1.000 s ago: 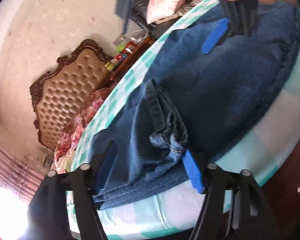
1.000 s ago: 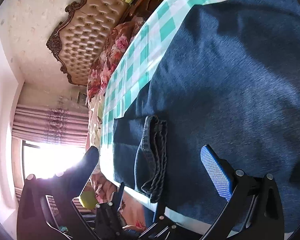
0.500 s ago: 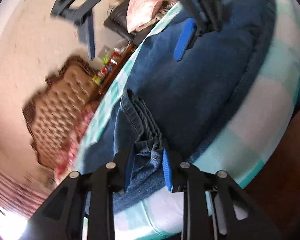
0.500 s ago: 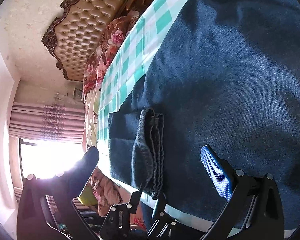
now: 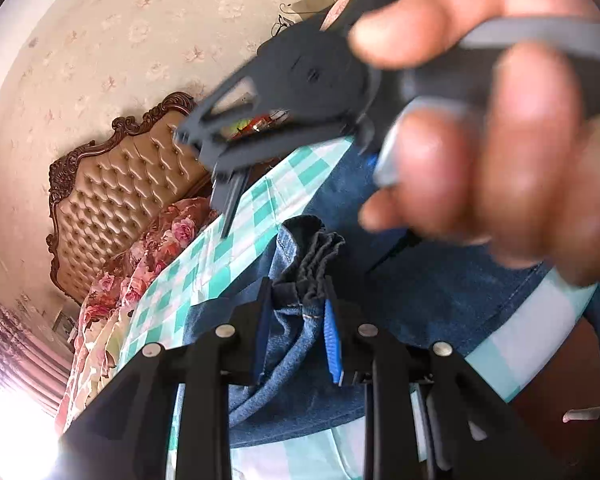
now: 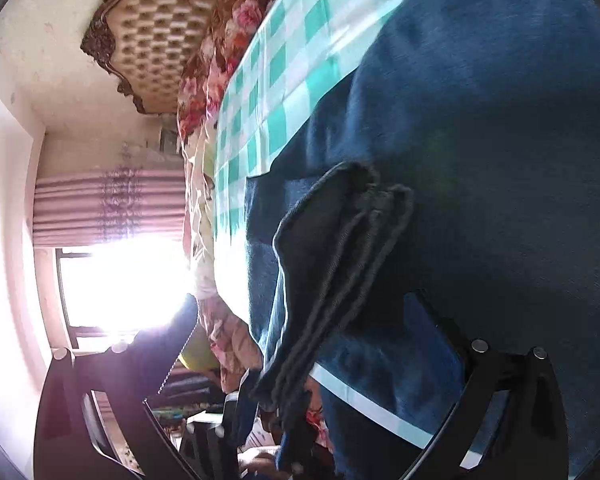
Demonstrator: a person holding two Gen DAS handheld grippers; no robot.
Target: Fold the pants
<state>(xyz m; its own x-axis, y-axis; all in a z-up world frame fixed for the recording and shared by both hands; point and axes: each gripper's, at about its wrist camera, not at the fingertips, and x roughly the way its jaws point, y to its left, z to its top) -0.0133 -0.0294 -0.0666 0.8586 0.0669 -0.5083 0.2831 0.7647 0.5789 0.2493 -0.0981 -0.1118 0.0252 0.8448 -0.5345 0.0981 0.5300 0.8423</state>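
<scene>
Denim pants [image 5: 452,280], heavy and limp: my left gripper [image 5: 296,320] clamps the stacked hem [image 5: 312,256], best hold; right gripper [image 6: 300,360] spread, empty.

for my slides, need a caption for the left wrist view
Left gripper shut on bunched jeans over checked cloth.

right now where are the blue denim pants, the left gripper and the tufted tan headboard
blue denim pants [image 5: 300,256], left wrist view, bunched hem
left gripper [image 5: 296,344], left wrist view, between the fingertips clamping denim
tufted tan headboard [image 5: 132,196], left wrist view, padded centre
</scene>
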